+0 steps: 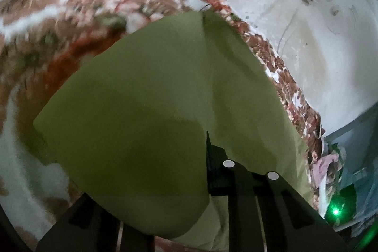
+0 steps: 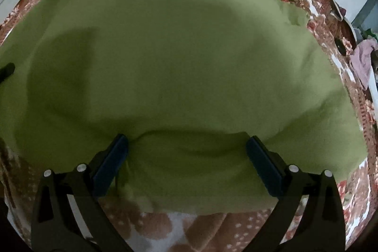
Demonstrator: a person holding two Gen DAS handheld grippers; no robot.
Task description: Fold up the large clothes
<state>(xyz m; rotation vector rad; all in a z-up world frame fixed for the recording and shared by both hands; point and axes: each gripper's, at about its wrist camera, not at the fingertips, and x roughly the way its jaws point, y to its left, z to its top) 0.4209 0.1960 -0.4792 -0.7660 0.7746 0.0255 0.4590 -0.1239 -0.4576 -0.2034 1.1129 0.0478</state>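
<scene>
Lifting a flap of the green garment in our left gripper — clamped on its edge so it can swing over — we keep the right gripper spread wide, pressing the rest flat on the floral bedspread.

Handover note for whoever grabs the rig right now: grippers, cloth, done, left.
Left gripper: shut on the green cloth, holding a flap of it lifted above the floral blanket.
Right gripper: open, fingers pressed down on the cloth's near edge, nothing pinched.
Cloth: mostly flat on the blanket.
Done: a fold appears started on the left side.
Left: lay the flap down, smooth it, finish the remaining folds.
</scene>
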